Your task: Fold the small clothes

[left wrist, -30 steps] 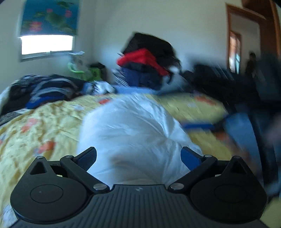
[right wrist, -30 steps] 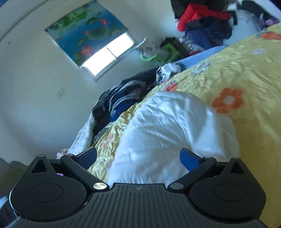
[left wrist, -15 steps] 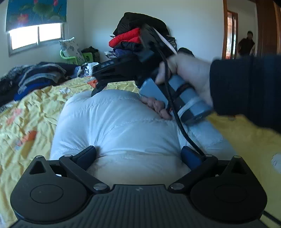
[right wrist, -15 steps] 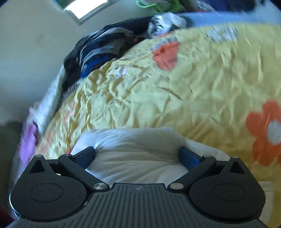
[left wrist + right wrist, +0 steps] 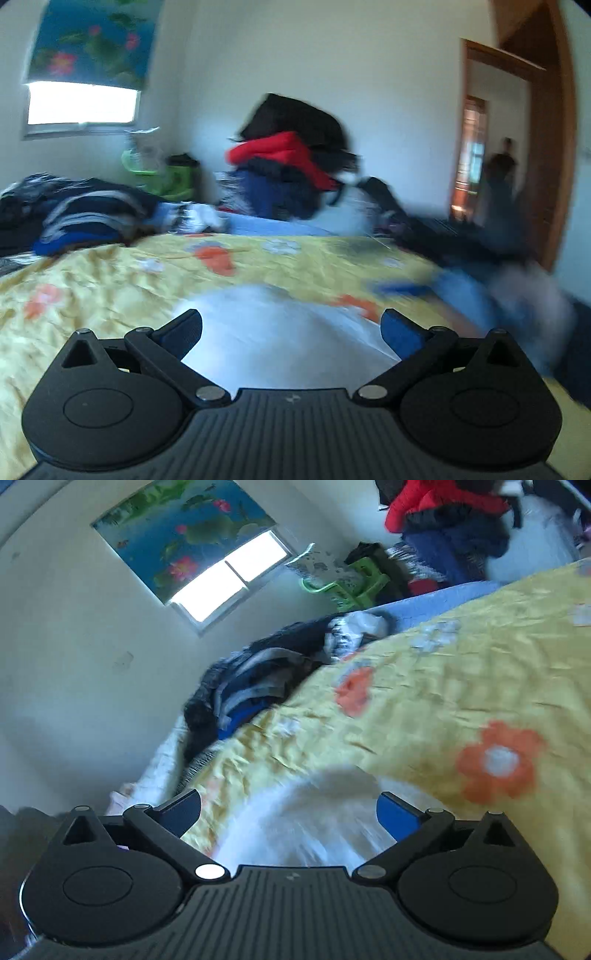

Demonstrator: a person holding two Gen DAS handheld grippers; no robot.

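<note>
A white padded garment (image 5: 273,332) lies on the yellow flowered bedspread (image 5: 110,280), just in front of my left gripper (image 5: 291,330), whose jaws stand wide apart with nothing between the pads. In the right wrist view the same white garment (image 5: 295,823) shows blurred between the spread jaws of my right gripper (image 5: 288,810), which is open above it. The right gripper and the hand holding it show as a blue blur at the right of the left wrist view (image 5: 480,295).
A tall heap of red, black and blue clothes (image 5: 291,166) stands at the far side of the bed. Dark striped clothes (image 5: 85,218) lie at the far left. A green stool (image 5: 159,177) is under the window. A doorway (image 5: 495,155) opens at right.
Both views are motion-blurred. The right hand and gripper have swung away from over the white garment to the right. The right wrist view has tilted up from the bedspread toward the window.
</note>
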